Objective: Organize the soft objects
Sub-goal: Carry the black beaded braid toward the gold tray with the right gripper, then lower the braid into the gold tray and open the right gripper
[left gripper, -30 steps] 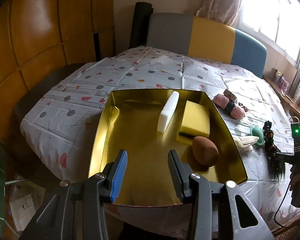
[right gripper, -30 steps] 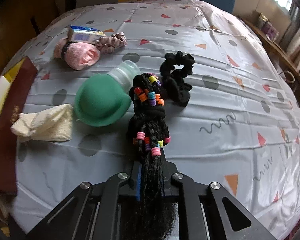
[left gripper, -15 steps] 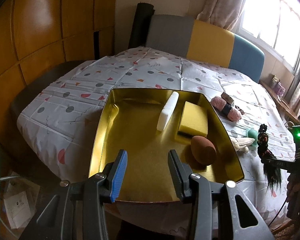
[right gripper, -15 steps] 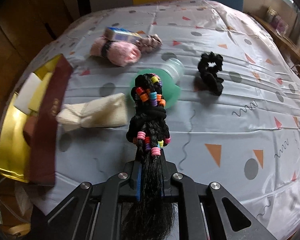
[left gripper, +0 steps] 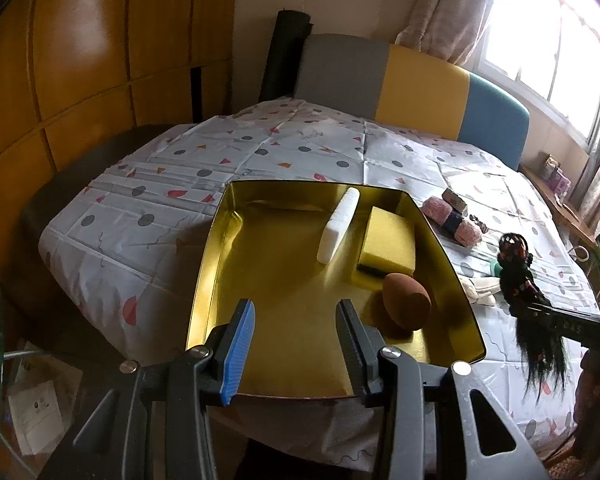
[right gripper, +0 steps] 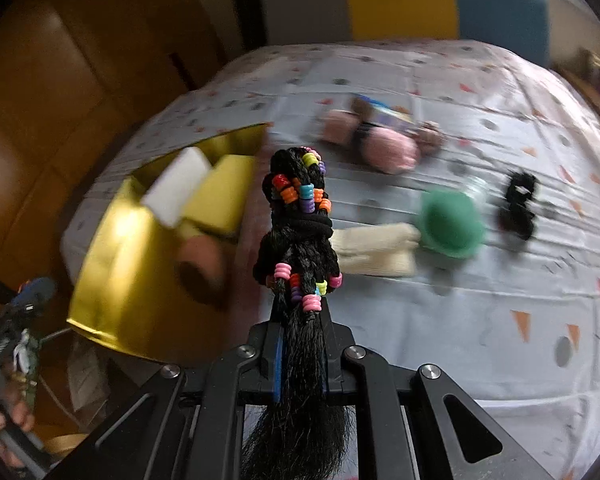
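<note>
Clamping a black beaded hairpiece (right gripper: 298,240), the right hand-held gripper (right gripper: 300,356) hangs right of the gold tray (left gripper: 452,280); the left hand-held gripper (left gripper: 296,340) gapes empty at its near edge.

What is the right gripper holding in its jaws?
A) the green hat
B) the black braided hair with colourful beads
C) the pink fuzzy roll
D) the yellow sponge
B: the right gripper has its jaws shut on the black braided hair, while the green hat and pink fuzzy roll lie on the tablecloth and the yellow sponge sits in the gold tray.
</note>
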Available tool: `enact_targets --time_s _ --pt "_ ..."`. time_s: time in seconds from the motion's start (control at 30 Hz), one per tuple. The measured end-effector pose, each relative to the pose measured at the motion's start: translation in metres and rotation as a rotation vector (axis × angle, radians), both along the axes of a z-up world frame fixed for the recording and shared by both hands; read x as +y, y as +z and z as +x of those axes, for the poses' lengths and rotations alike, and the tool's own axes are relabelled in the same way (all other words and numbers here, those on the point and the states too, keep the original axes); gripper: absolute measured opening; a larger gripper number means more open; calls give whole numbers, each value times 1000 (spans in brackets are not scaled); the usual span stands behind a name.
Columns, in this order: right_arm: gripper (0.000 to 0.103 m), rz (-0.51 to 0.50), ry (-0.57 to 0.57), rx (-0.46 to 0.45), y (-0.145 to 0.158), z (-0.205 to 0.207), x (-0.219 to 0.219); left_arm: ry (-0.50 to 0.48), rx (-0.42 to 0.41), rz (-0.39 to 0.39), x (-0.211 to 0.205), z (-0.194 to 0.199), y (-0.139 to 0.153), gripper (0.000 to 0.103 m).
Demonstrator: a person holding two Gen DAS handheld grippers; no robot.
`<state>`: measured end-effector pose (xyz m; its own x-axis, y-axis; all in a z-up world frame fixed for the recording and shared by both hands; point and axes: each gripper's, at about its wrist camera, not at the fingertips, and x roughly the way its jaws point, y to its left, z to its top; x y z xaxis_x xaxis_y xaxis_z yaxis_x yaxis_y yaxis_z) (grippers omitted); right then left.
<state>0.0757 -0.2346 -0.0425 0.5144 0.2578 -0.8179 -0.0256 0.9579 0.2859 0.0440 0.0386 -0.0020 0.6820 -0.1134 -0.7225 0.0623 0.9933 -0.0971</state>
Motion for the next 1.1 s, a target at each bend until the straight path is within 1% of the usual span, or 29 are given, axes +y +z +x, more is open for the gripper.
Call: enact_targets --time_s 0.17,0.33,0.47,0.6,0.67,0.77,0.83,0.87,0.9,1.1 --pt "13 39 91 -24 10 6 42 16 0 -3 4 1 -1 42" --pt "13 58 181 -20 11 16 83 34 5 -9 9 5 -3 42" --pt "13 54 247 3 4 31 121 51 12 -15 15 9 -6 42" --pt "13 33 280 39 -10 50 148 70 20 -19 22 12 -9 42" --pt "13 5 282 58 -20 59 157 78 25 -21 25 13 -11 42" --pt "17 -22 272 104 -38 71 165 86 38 -21 30 17 -15 42" --pt "22 -53 263 117 -47 76 166 90 44 -21 33 19 -17 42" --pt "23 -73 251 125 -50 79 166 93 48 -22 34 20 -19 42" --pt "25 -78 245 127 -52 80 165 94 50 -22 35 21 -20 42" --pt "25 -89 262 90 -48 75 163 101 54 -21 37 23 -22 42"
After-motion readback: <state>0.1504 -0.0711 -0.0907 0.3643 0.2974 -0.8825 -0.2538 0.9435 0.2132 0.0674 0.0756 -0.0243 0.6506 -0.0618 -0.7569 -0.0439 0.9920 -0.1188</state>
